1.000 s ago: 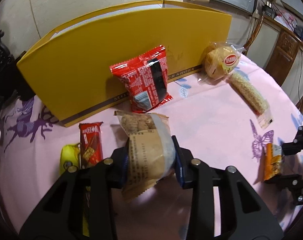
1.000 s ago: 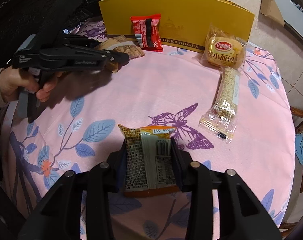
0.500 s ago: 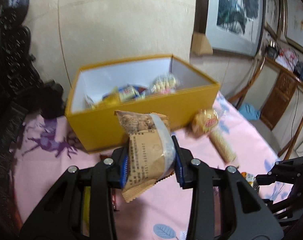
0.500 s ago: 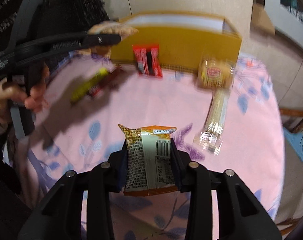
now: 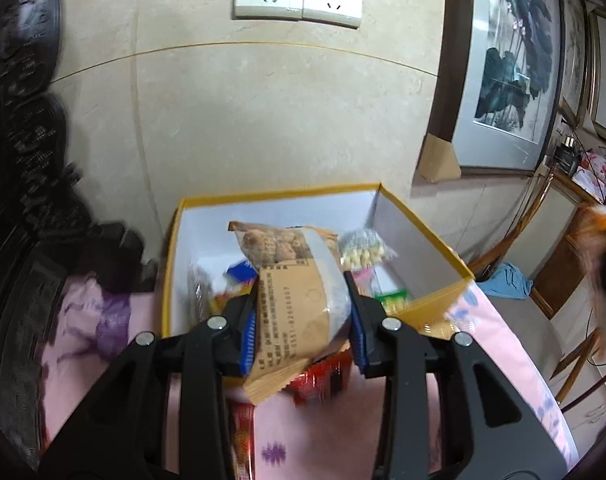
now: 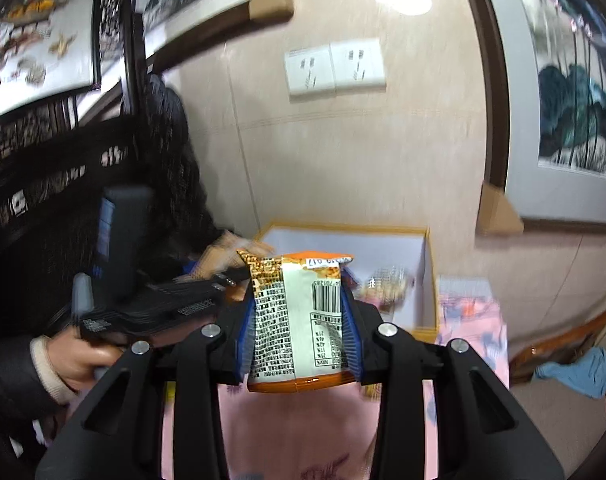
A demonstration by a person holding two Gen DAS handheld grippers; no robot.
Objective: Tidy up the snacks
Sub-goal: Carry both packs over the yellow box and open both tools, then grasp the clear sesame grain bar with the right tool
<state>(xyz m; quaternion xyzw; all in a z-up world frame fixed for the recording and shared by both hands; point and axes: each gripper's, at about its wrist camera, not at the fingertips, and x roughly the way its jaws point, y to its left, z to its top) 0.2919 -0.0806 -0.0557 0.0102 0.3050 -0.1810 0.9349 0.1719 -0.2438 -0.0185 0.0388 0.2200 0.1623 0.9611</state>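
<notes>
A tan snack packet (image 5: 299,300) is pinched by the left gripper (image 5: 303,320) above the yellow box (image 5: 423,224). An orange-edged packet (image 6: 299,320) is clamped in the right gripper (image 6: 299,332) near it.

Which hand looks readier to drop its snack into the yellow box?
Probably the left. Its gripper holds the brown packet right in front of the open yellow box; the right gripper with the orange packet seems farther back.

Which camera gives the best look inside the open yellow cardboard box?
The left wrist view: the yellow cardboard box shows all four walls and several snacks inside. The right wrist view shows the box blurred, partly hidden behind a held orange snack packet.
</notes>
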